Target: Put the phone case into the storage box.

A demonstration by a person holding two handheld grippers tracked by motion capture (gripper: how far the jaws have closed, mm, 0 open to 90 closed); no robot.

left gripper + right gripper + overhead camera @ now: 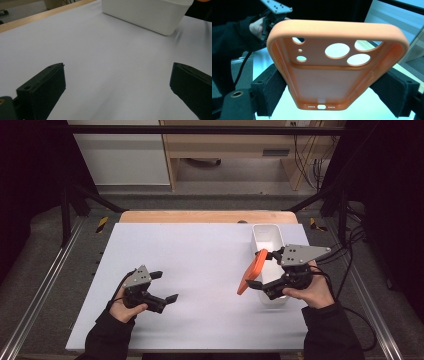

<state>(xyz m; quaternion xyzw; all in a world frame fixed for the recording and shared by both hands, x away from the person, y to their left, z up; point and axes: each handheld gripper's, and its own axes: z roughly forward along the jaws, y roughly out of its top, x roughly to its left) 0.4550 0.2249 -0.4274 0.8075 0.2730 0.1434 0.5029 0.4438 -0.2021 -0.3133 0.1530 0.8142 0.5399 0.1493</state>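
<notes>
Your right gripper [262, 269] is clamping its jaws on the long sides of an orange phone case [334, 65], near the end with the port cutouts, so the camera holes point away from you. You are holding the case tilted above the worktop [200, 265], just beside the white bin [266, 236] near the right edge. Your left gripper [166, 286] is hovering low near the worktop's front left, its jaws spread wide and gripping nothing.
</notes>
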